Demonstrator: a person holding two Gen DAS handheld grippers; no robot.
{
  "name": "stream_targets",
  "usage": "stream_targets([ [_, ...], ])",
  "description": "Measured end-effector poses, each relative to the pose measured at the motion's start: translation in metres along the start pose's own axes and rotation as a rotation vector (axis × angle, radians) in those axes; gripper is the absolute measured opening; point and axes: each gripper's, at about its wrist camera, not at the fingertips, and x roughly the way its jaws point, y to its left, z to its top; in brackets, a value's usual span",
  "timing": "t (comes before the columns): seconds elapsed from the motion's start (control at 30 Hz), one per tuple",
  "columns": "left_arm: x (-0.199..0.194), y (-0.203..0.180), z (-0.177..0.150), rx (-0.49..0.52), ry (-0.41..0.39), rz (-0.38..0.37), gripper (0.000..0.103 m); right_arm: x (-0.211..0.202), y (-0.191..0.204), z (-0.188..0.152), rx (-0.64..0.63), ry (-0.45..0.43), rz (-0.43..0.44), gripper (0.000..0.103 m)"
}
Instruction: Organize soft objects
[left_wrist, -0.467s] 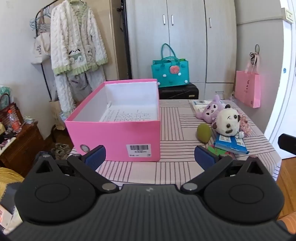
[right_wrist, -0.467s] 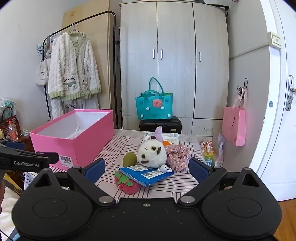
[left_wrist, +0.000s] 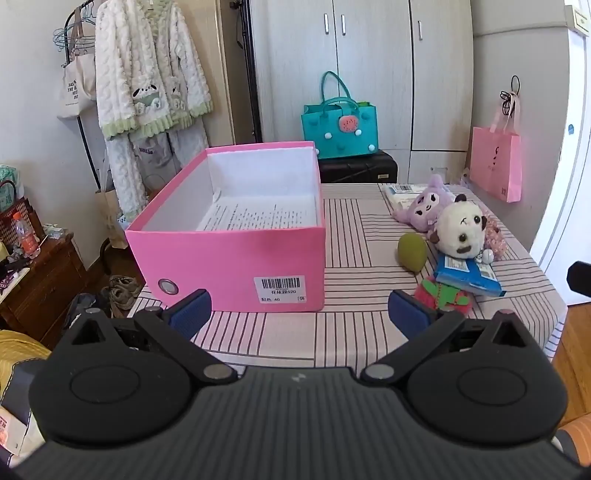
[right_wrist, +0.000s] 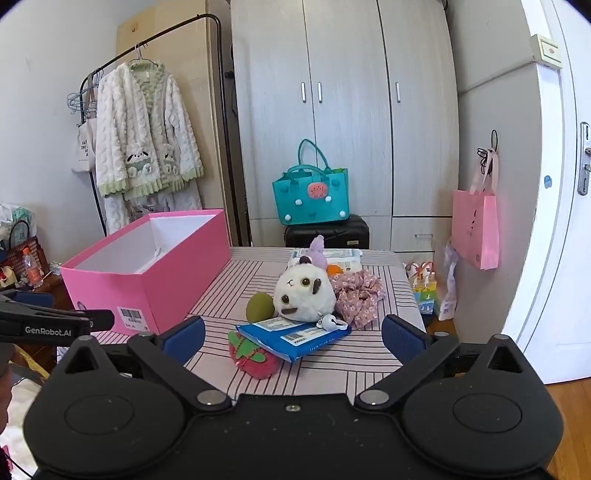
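We count five soft things gathered at centre right of both views, on the striped pink-and-white tablecloth (left_wrist: 351, 229). One round white plush panda with dark ears (right_wrist: 303, 291) sits on one flat blue plastic packet with white labels (right_wrist: 295, 338). One purple plush with pointed ears (left_wrist: 421, 205) lies just behind the panda. One olive-green soft egg-shaped ball (right_wrist: 259, 306) rests just left of the panda, and one red fuzzy strawberry plush with a green leaf top (right_wrist: 253, 356) lies at the packet's near left corner, partly under it. One pink floral fabric scrunchie (right_wrist: 356, 291) touches the panda's right side. Behind the group lies one white packet (right_wrist: 341, 258) with printed labels.

At centre left stands one open pink cardboard box with a white inside (left_wrist: 236, 254); it holds only a printed paper sheet on its floor, and one barcode label is on its near wall.

Our left gripper (left_wrist: 299, 312) is released, its two blue pads wide apart, nothing between them, low in its frame before the box. Our right gripper (right_wrist: 293, 338) is likewise spread wide and empty, facing the toys.

Farther back we see one teal felt tote bag (right_wrist: 310, 199) on one black case, one pink paper bag (right_wrist: 476, 229) hanging at right, and one white fluffy robe (right_wrist: 144, 136) on a rack at upper left.
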Motion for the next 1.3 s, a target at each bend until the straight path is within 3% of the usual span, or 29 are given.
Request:
stream_targets([
  [1.3, -0.008, 0.016, -0.008, 0.004, 0.011, -0.009, 0.103, -0.010, 0.014, -0.008, -0.040, -0.043, 0.013, 0.103],
])
